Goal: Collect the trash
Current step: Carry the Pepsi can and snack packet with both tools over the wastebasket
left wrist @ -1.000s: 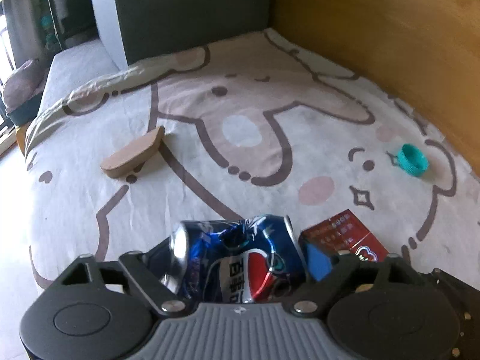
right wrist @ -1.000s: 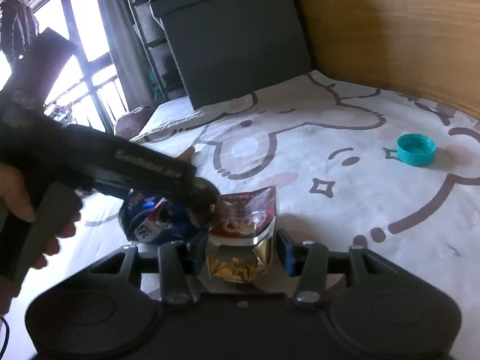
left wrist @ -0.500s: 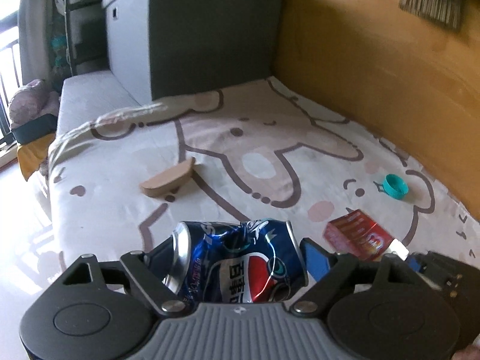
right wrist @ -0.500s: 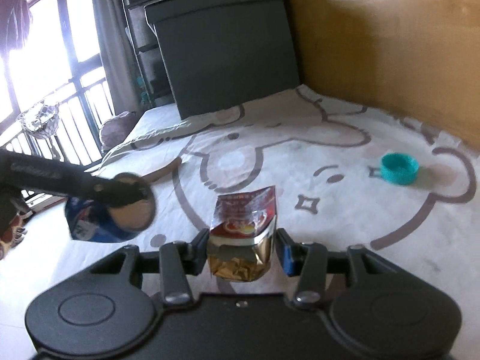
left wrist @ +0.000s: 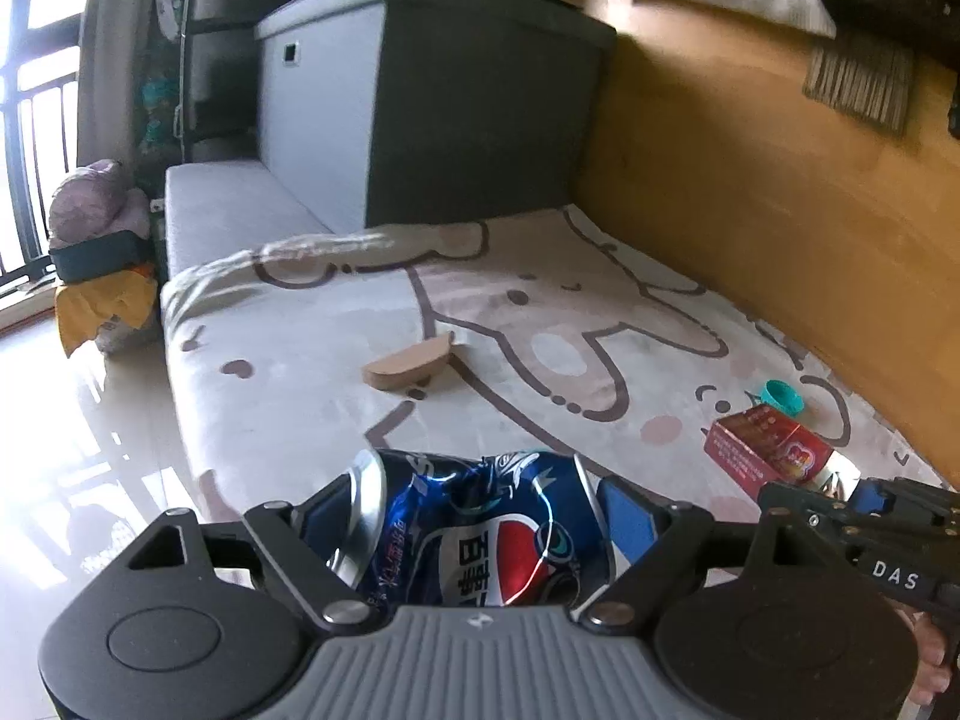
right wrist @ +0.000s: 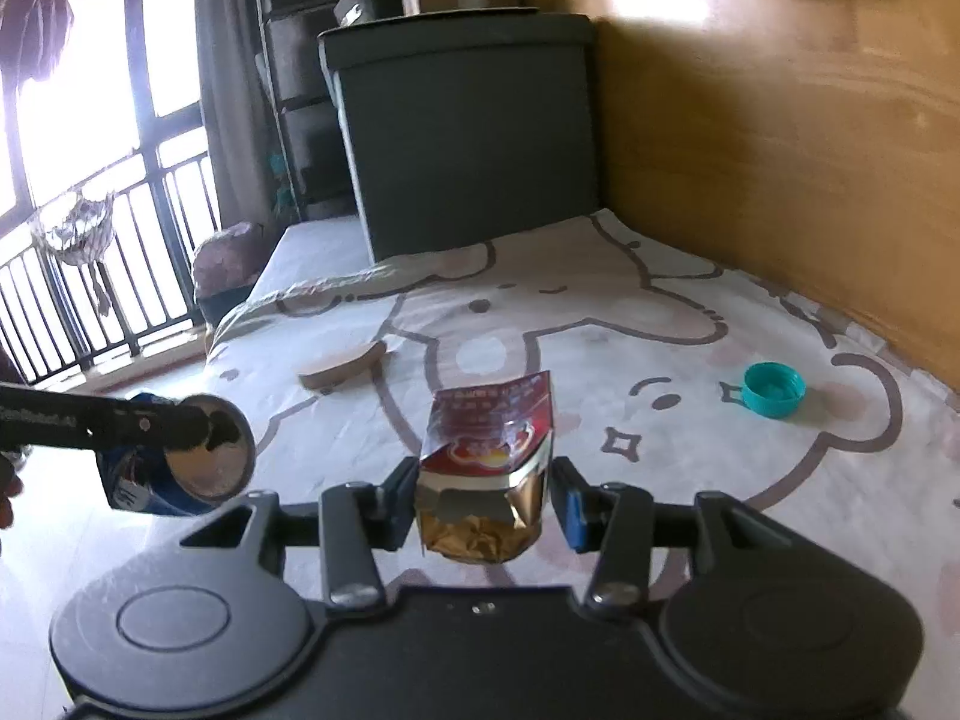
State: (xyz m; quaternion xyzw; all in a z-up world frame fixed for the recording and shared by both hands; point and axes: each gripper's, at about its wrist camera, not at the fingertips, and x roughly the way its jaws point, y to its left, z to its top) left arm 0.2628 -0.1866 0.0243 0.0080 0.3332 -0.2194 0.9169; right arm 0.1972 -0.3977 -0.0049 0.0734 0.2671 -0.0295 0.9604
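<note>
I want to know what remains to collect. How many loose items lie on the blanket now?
2: a teal bottle cap near the wooden wall, and a brown flat piece toward the blanket's far left. More may be hidden behind the grippers.

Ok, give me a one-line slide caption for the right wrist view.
Right gripper holds a torn red snack packet above the cartoon-print bedsheet; a teal cap lies beyond.

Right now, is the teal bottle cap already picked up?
No, the teal bottle cap lies on the printed bedspread, while the right gripper holds the red packet.
</note>
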